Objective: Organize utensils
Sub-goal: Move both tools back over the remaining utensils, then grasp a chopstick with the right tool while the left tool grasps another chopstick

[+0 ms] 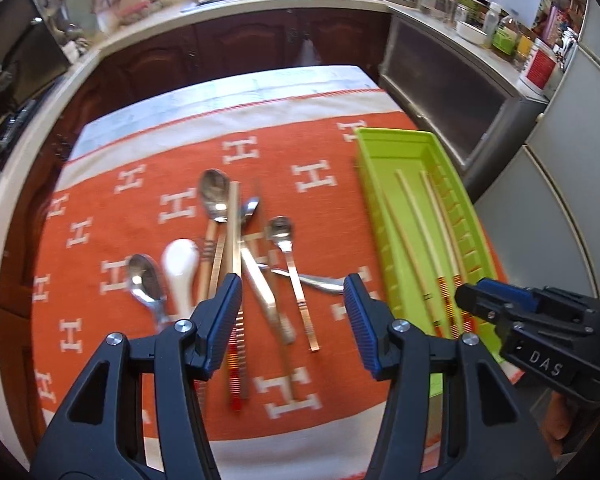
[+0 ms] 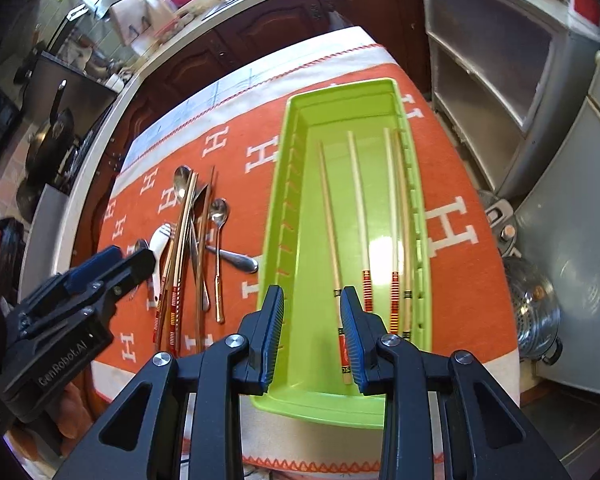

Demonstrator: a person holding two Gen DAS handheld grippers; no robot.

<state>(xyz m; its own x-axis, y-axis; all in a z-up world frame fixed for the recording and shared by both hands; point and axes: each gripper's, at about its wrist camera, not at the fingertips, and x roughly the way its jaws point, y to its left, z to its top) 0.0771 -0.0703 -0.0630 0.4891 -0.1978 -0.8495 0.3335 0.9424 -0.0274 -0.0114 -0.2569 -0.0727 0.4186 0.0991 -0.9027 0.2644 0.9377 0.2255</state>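
the left gripper point(image 1: 293, 304) hangs with its jaws spread wide and nothing between them, above the near end of a loose heap of utensils on the orange cloth point(image 1: 140, 184) that covers the table. the right gripper point(image 2: 311, 320) is likewise released, jaws parted and holding nothing, over the near end of the lime green tray point(image 2: 296, 120), which lies lengthwise along the right edge of the table.

inside the tray lie four chopsticks point(image 2: 358, 200), roughly parallel and running along its length: one toward the left point(image 2: 329, 216), one near the middle, and two close together against the right wall point(image 2: 394, 200). their banded red and dark ends point to the near end of the tray.

the heap sits near the middle of the cloth, well apart from the tray's left wall. in it the left wrist view shows one white ceramic soup spoon point(image 1: 181, 268), one broad steel spoon point(image 1: 145, 284) just left of it, one large steel spoon point(image 1: 214, 194) at the far end, one small teaspoon point(image 1: 281, 230) with a flat copper handle, and one more spoon bowl point(image 1: 249, 210) between those two. a steel handle point(image 1: 320, 285) lies crosswise under the teaspoon's stem. several chopsticks point(image 1: 233, 240) lie among the spoons, overlapping; their exact count cannot be told. one banded red chopstick end point(image 1: 236, 376) passes under the left gripper's left finger.
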